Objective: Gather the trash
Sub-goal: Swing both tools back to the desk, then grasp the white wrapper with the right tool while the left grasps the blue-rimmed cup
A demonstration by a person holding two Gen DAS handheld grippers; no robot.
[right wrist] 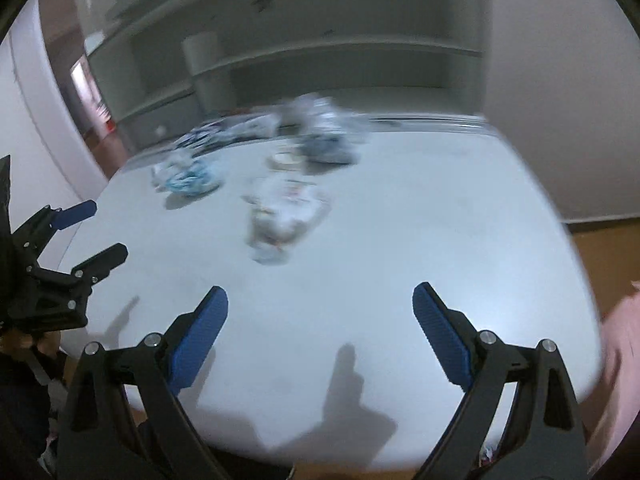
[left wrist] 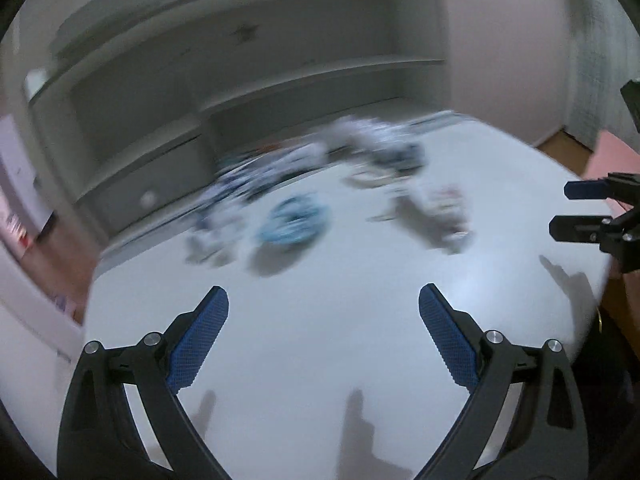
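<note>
Above the white table (left wrist: pixel 320 352), both jaws gape; blurred trash (right wrist: pixel 284 216) beyond.

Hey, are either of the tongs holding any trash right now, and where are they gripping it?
Nothing is held. The left tongs and right tongs are open above the table.

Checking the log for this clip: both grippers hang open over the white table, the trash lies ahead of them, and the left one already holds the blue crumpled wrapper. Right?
Not quite. The left gripper holds nothing: in the left wrist view its jaws stand wide apart over the bare white table, and the blue crumpled wrapper lies ahead, untouched. The right gripper is open too, with the trash ahead.
</note>
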